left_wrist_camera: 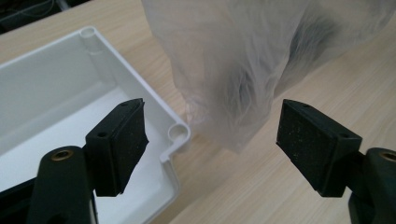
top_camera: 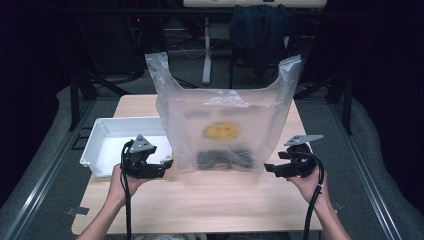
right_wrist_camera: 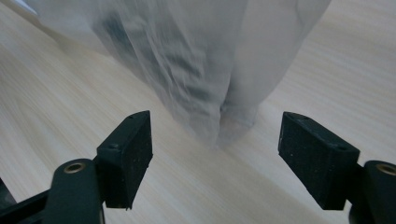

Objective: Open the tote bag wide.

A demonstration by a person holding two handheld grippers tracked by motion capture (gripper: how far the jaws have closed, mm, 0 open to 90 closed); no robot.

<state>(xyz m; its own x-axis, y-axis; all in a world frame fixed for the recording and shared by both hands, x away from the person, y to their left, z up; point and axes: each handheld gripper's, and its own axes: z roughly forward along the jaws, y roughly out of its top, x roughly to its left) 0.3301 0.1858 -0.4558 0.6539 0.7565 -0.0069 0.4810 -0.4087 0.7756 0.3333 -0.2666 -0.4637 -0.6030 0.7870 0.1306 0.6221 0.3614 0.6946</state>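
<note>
Item: left gripper [top_camera: 167, 164], lower left of the high view. Jaws stood wide apart, nothing between them, aimed at the bag's lower left corner and just short of it.

Item: right gripper [top_camera: 270, 168], lower right of the high view. Jaws likewise spread and empty, pointed at the opposite bottom corner [right_wrist_camera: 224, 128].

Handling note: the step looked like a pinch at each bottom corner. It would go best with both sets of jaws closing on film alone, low and level, clear of the contents and of the tray's rim.

Item: plastic bag [top_camera: 225, 125], translucent, standing upright at frame centre on the wooden table [top_camera: 210, 200], handles raised. Contents: a yellow-orange piece [top_camera: 221, 131] at mid-height; a dark mass [top_camera: 225, 159] at the bottom. Neither could be identified through the film.

Item: white tray [top_camera: 102, 135], left of the bag, its near corner [left_wrist_camera: 179, 133] close beside the bag's corner. Appeared empty.
</note>
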